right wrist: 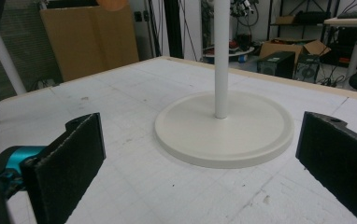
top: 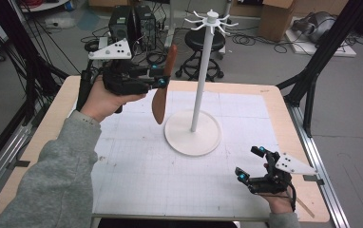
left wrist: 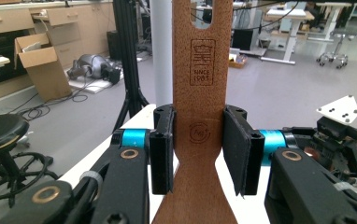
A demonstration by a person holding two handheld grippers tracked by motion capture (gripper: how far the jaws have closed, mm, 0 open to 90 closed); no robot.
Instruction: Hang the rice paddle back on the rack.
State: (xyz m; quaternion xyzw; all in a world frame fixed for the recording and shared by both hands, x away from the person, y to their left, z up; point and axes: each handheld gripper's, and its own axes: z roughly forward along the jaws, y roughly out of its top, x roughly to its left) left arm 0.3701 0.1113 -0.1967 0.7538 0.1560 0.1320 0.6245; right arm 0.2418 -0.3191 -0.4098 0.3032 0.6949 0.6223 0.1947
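Observation:
My left gripper [top: 159, 76] is shut on a brown wooden spatula [top: 163, 85], held upright above the table's back left. In the left gripper view the spatula [left wrist: 200, 84] stands between the two black pads [left wrist: 161, 149], with a stamped logo and a slot at its top. A white stand [top: 202, 71] with hook arms at its top rises from a round base [top: 192, 133] at mid table, just right of the spatula. My right gripper [top: 250, 164] rests open near the front right, its jaws apart and bare [right wrist: 200, 158], facing the stand's base [right wrist: 225, 128].
The table [top: 137, 180] carries a white gridded mat. Behind it are a black stool [top: 203, 42], computer boxes [top: 129, 21], cables and cardboard boxes [top: 274, 16]. Black frame legs [top: 312, 71] stand at the table's right.

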